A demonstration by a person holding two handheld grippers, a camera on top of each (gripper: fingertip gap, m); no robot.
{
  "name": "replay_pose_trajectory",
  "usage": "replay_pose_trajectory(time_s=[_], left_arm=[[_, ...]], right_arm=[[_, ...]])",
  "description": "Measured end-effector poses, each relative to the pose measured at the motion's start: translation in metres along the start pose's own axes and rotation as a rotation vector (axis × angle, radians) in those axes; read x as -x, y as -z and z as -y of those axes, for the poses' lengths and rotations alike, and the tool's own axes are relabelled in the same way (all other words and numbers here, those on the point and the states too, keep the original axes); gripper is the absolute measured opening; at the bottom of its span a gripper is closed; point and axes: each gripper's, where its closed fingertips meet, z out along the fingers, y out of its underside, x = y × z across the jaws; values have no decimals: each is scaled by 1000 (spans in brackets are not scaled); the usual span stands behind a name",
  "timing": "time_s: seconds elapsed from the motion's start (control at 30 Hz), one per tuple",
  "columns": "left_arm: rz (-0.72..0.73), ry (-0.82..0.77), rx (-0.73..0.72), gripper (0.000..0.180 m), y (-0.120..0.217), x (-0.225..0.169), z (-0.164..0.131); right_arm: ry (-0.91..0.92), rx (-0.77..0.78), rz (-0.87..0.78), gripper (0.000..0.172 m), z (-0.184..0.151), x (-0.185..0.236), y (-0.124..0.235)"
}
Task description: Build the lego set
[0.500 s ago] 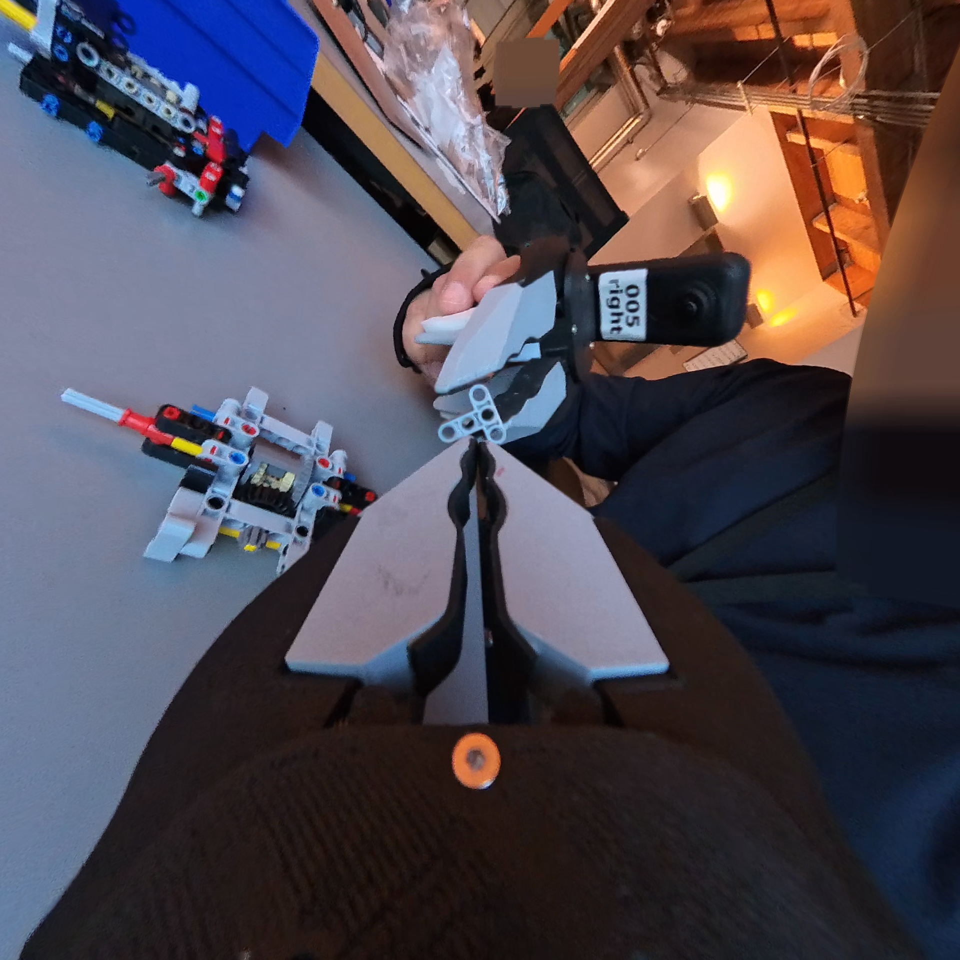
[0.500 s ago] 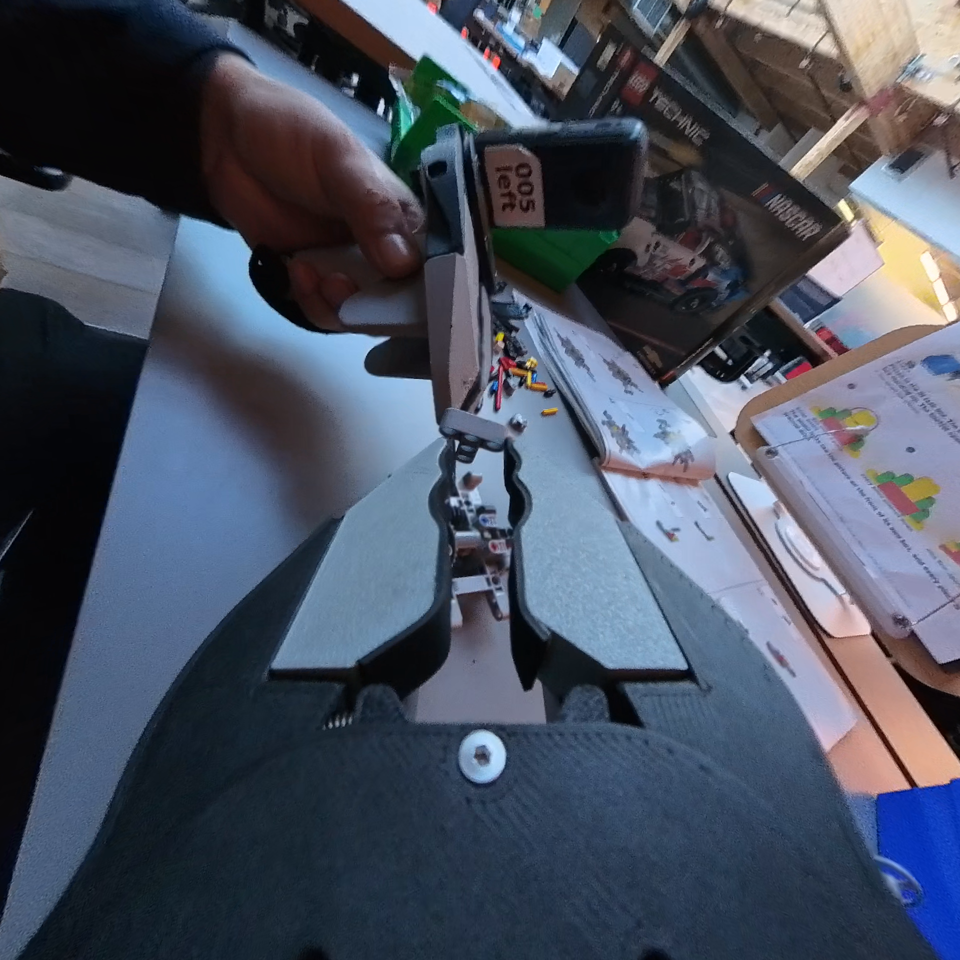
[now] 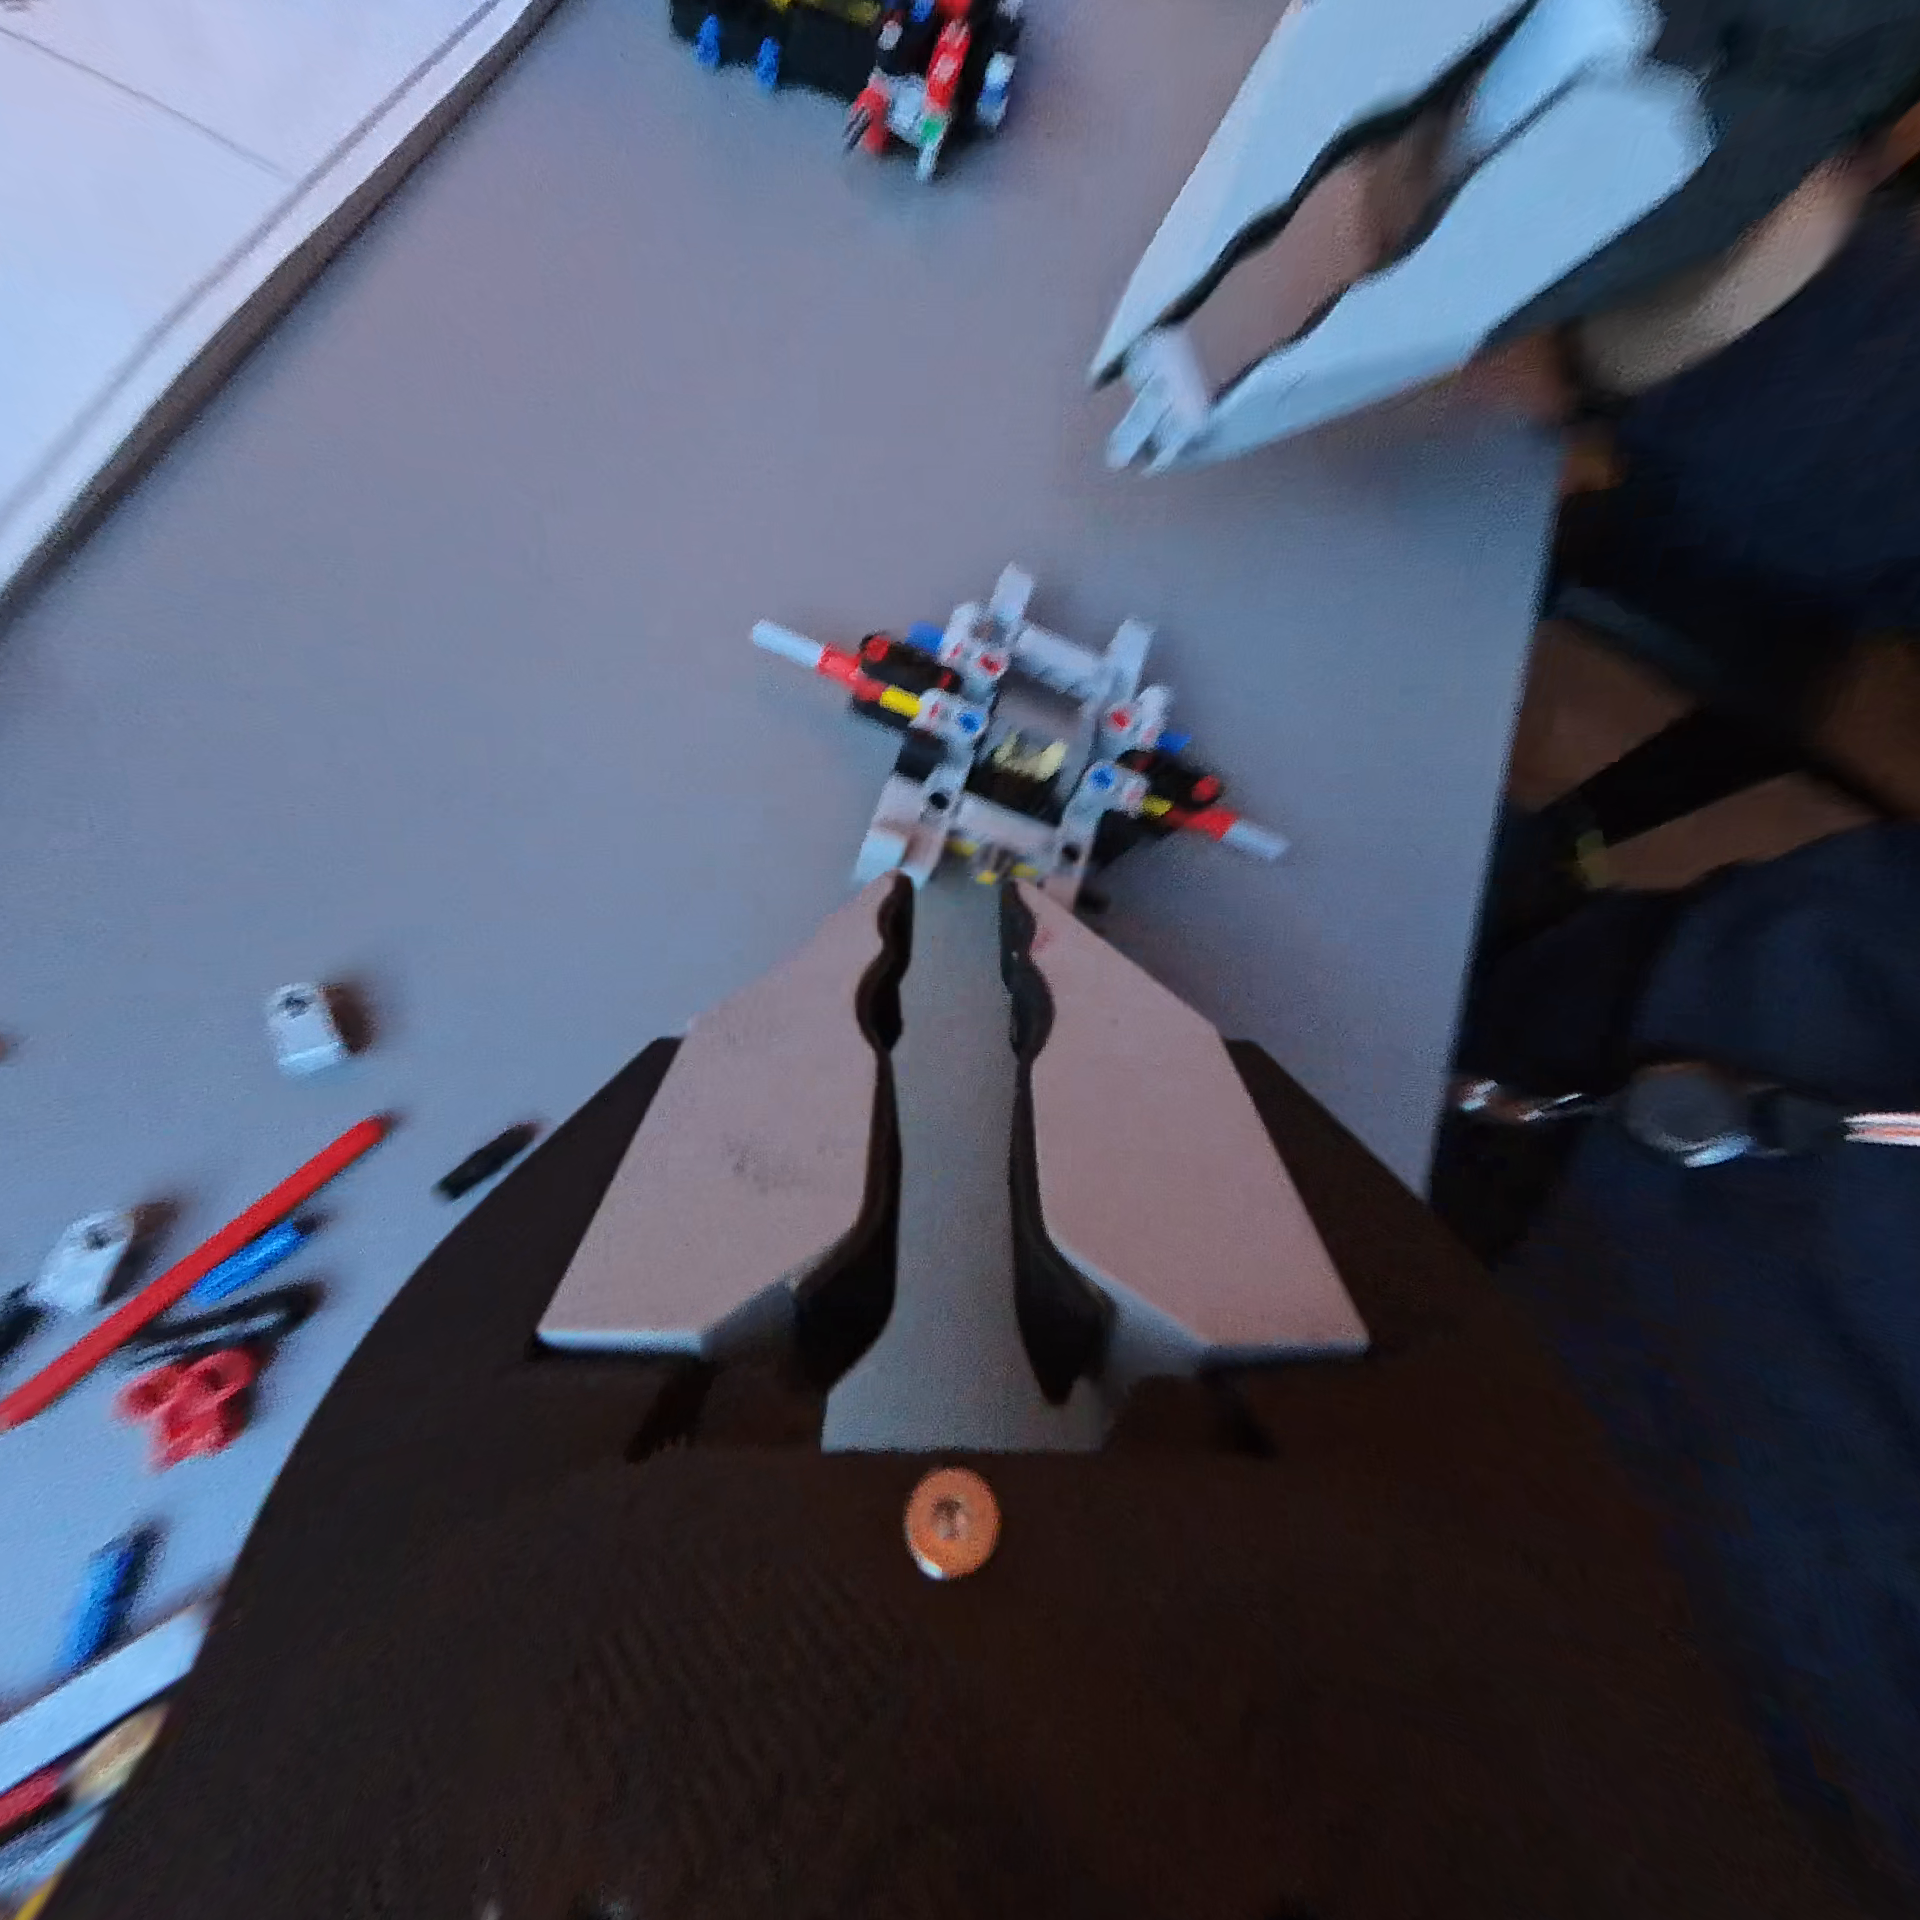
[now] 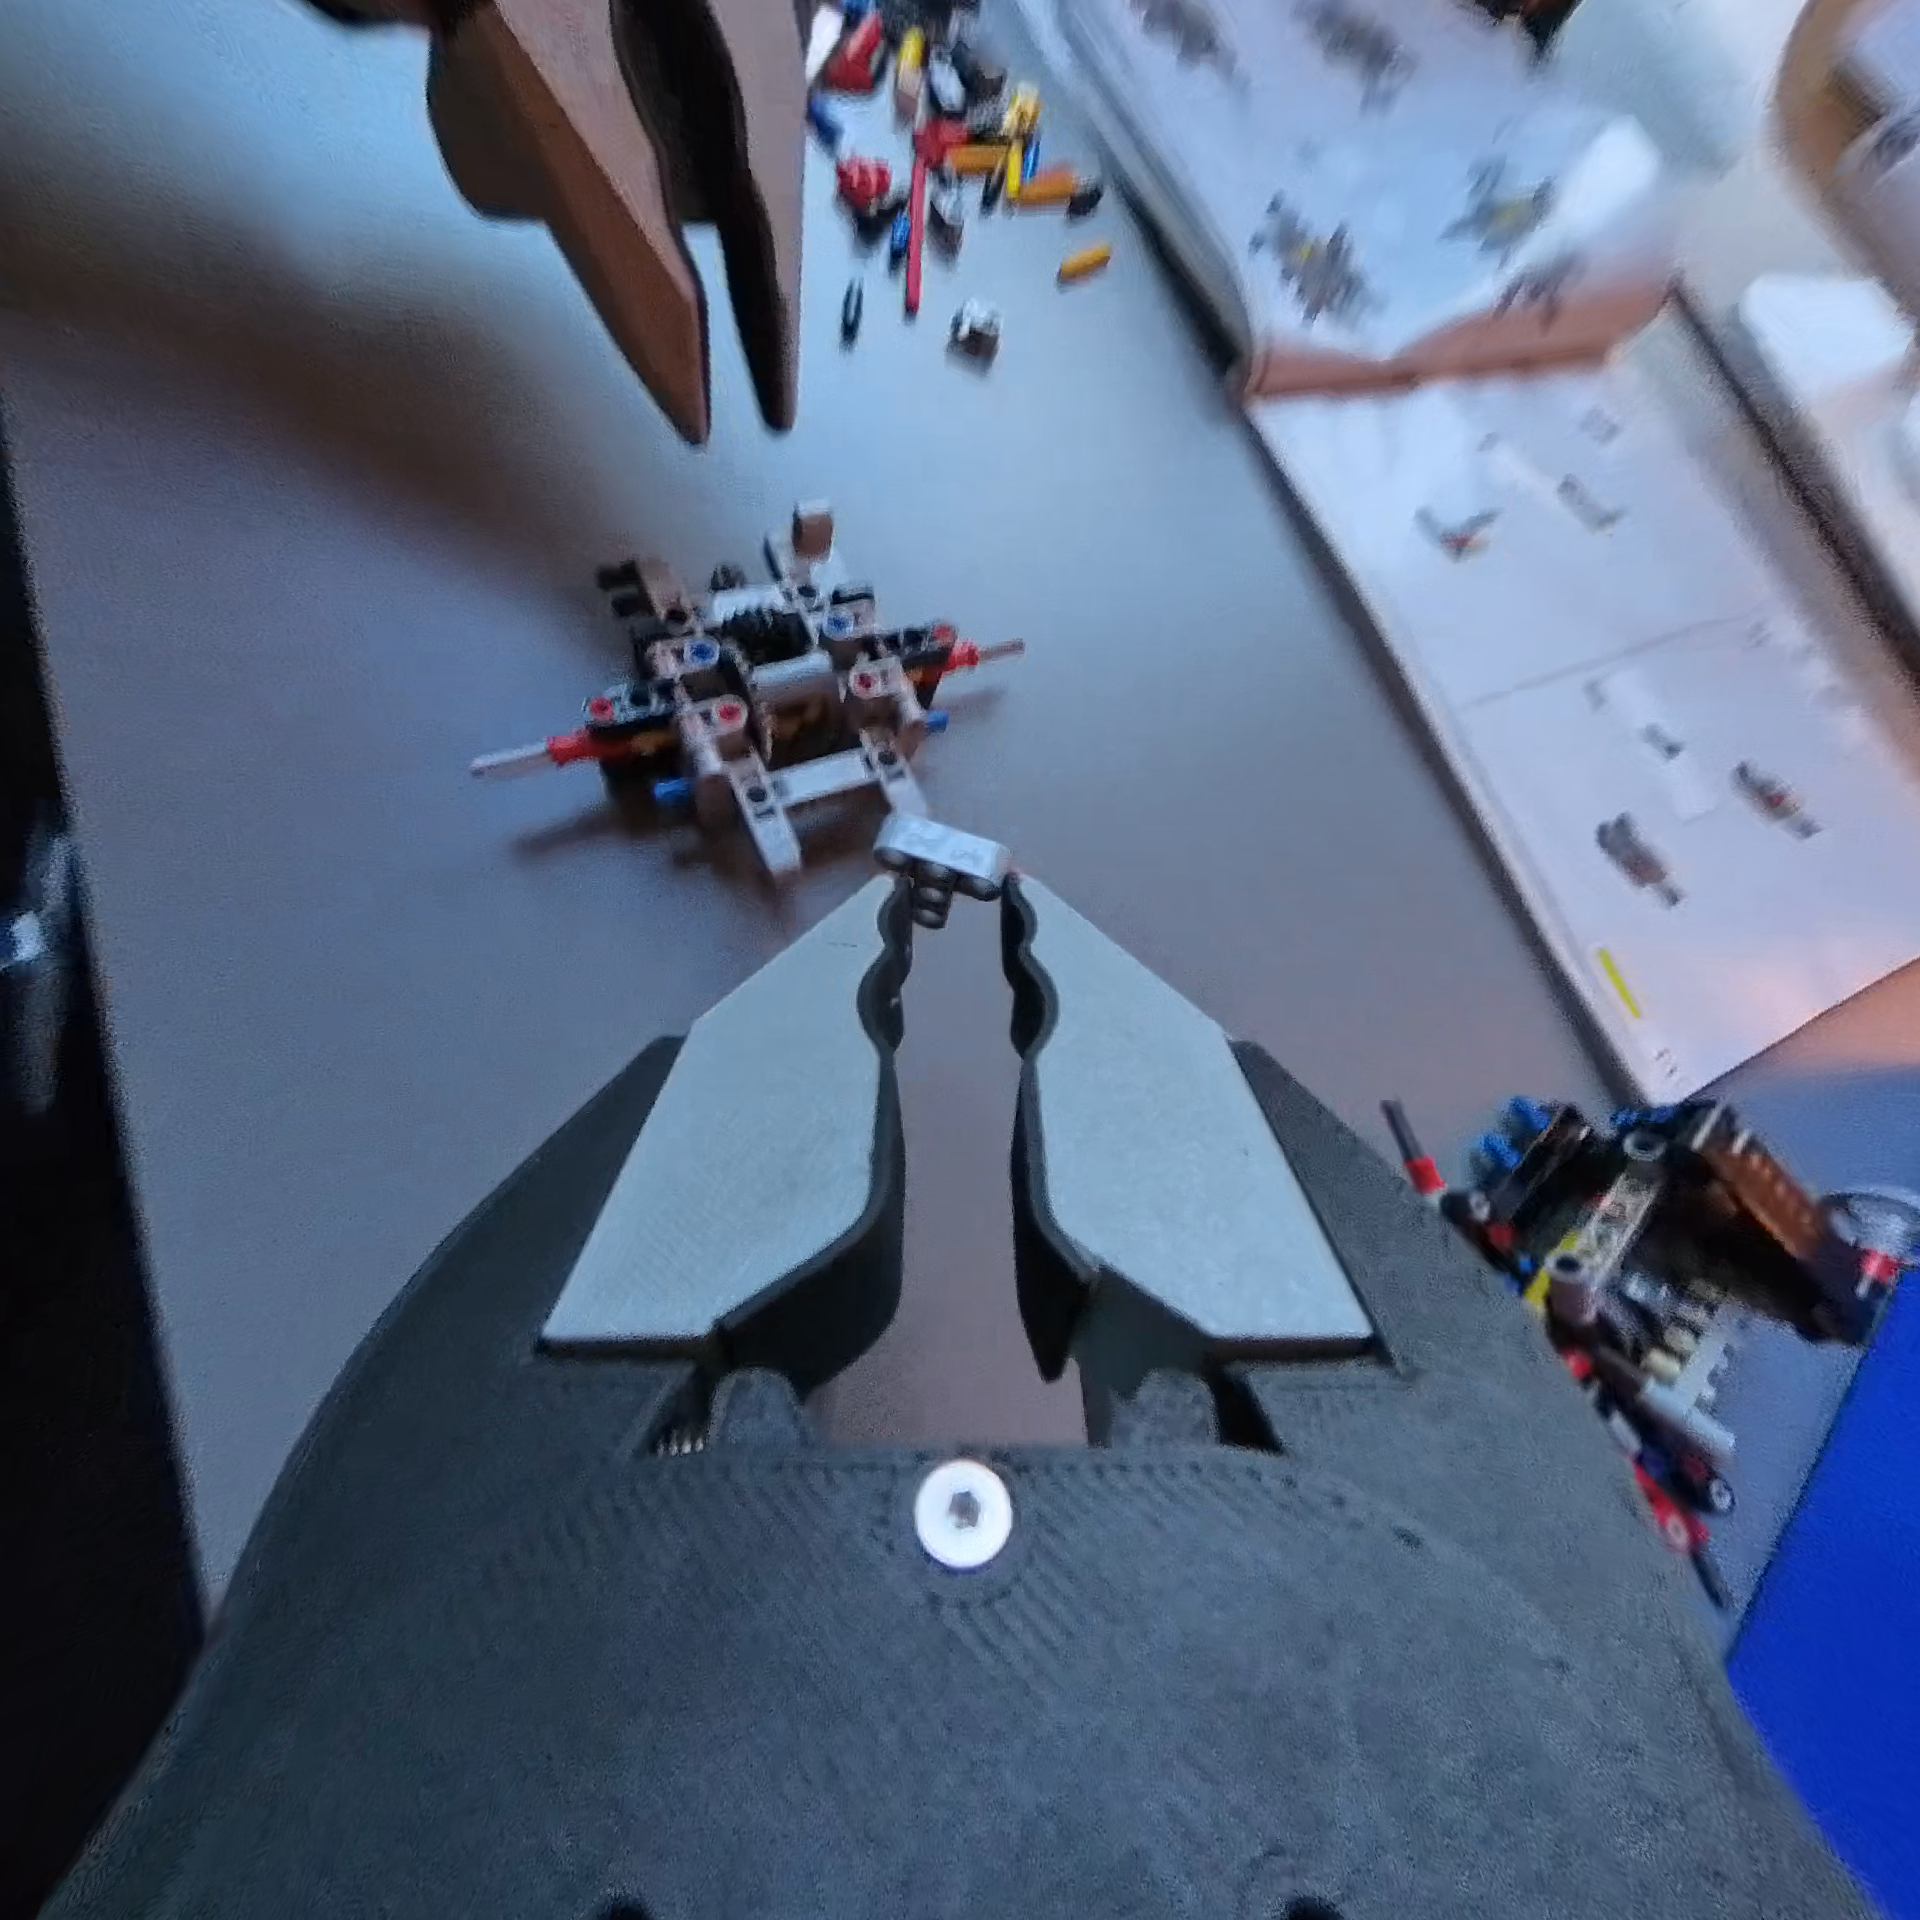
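Right gripper [image 4: 951, 896] clamps grey T-shaped beam [image 4: 941, 847] near grey axle assembly [image 4: 769, 686]; left gripper [image 3: 956, 883] parted, grasp bare, above same assembly.

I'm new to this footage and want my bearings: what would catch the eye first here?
A small grey, black, red and blue brick assembly sits alone in the middle of the grey table. The right gripper carries a small grey T-shaped piece at its fingertips just short of it, while the left gripper, jaws apart and empty, points at it from the opposite side. Loose bricks lie scattered beyond.
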Motion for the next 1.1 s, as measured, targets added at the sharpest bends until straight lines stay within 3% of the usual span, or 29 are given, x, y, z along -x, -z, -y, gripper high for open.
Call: replay_pose_trajectory(time_s=[0.17, 0.3, 0.5, 0.73, 0.87, 1.1], left_arm=[[98, -112, 99, 22, -4, 17, -19], [78, -131, 83, 29, -13, 18, -19], [5, -162, 47, 38, -27, 14, -11], [-67, -149, 19, 22, -34, 10, -8], [-78, -144, 24, 15, -35, 9, -9], [-91, -117, 21, 15, -35, 9, -8]], right_arm=[[-16, 233, 148, 14, -35, 10, 17], [14, 403, 222, 14, -59, 17, 20], [38, 506, 299, 15, -65, 25, 15], [19, 462, 296, 28, -58, 29, 7], [48, 333, 213, 29, -31, 24, 0], [279, 216, 96, 21, -9, 35, -29]])
